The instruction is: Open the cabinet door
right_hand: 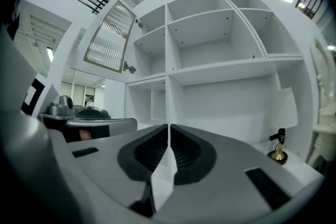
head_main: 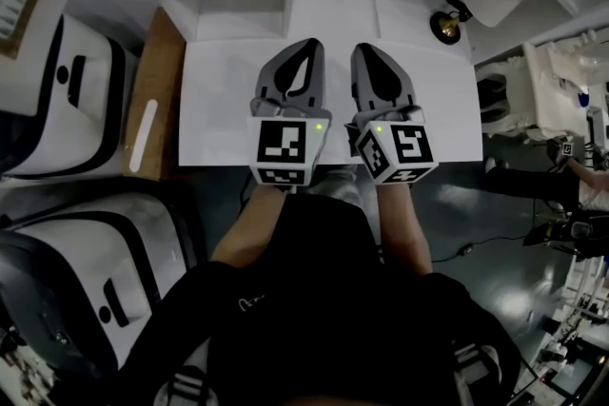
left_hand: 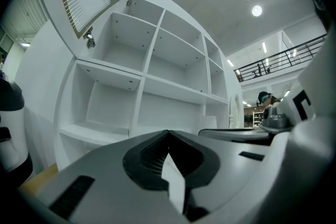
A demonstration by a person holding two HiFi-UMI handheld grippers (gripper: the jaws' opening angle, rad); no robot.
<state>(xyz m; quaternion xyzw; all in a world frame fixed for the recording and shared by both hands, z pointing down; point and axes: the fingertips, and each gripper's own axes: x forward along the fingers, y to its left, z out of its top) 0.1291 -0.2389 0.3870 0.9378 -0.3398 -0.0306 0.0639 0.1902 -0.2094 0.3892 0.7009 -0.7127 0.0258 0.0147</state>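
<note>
Grippers, two, hand-held: left gripper [left_hand: 168,132] and right gripper [right_hand: 169,126], each pinched together on nothing, side by side, level, facing the white cabinet [right_hand: 220,68]. Door [right_hand: 109,36], slatted, upper left compartment: already swung out on its hinges, well apart from both. To swing it wider, spread one gripper first, reach for the door's free edge, and follow the hinge arc. Brass ornament [right_hand: 278,150], right: keep clear.

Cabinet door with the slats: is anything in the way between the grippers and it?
Nothing visible is. The cabinet door stands open at the upper left of the shelves, with only air between it and the shut left gripper and right gripper. The small brass ornament sits far off to the right.
</note>
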